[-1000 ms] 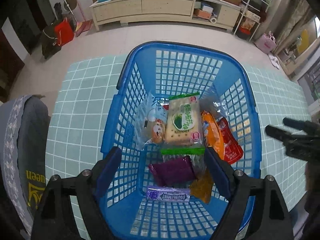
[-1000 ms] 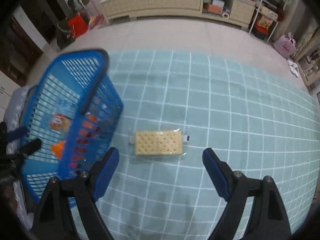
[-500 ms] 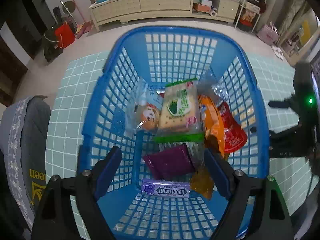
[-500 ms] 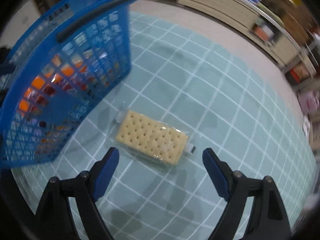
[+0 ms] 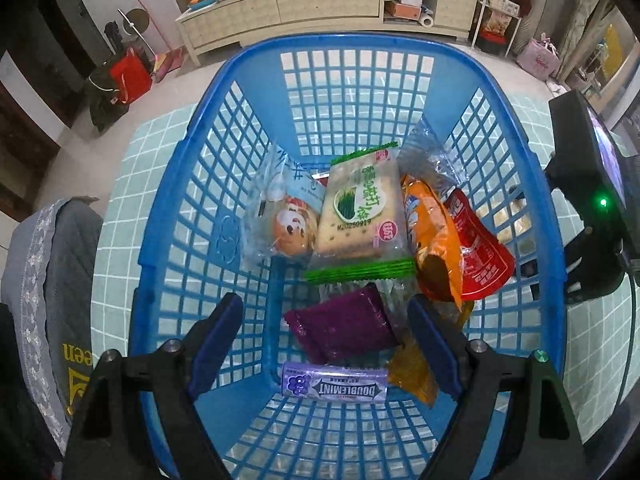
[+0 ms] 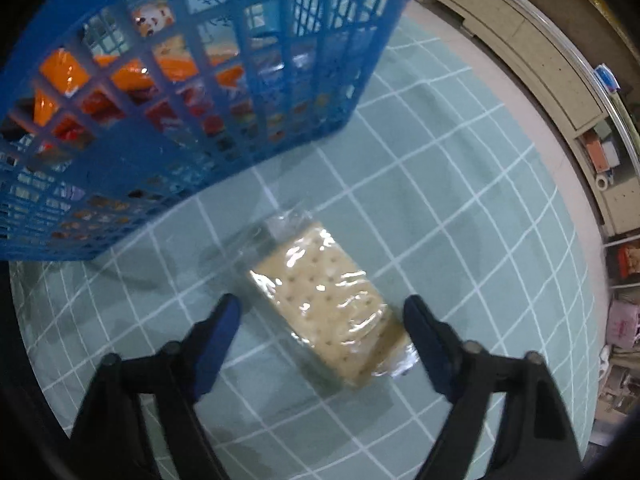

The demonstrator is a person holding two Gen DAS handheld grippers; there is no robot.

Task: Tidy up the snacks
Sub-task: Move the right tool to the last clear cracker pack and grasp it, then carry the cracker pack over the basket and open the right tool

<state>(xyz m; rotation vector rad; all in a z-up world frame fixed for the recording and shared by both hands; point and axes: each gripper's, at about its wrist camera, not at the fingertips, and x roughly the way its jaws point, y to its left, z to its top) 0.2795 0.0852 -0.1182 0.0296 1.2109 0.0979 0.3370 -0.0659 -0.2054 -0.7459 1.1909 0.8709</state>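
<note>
A blue plastic basket (image 5: 168, 208) fills the left wrist view. In it lie a green-edged cracker pack (image 5: 360, 216), a bun packet with a cartoon face (image 5: 288, 220), orange (image 5: 432, 240) and red (image 5: 480, 248) pouches, a purple packet (image 5: 344, 328) and a Doublemint gum pack (image 5: 334, 386). My left gripper (image 5: 324, 320) hangs open above them, holding nothing. In the right wrist view a clear-wrapped cracker pack (image 6: 324, 300) lies slantwise on the teal checked cloth (image 6: 460, 220). My right gripper (image 6: 322, 312) points down over it. Its jaws are closing, with the pack between them and the pads not pressing.
The basket's mesh wall (image 6: 200, 80) stands just up-left of the cracker pack. The black housing of the other hand's device (image 5: 580, 184) sits beside the basket's right rim. A grey garment (image 5: 52, 280) lies at the left. A long low cabinet (image 5: 300, 4) stands behind.
The right gripper rolled and sank onto the clear cracker pack, which now lies between its fingers and looks larger. The left gripper sank a little toward the basket's contents.
</note>
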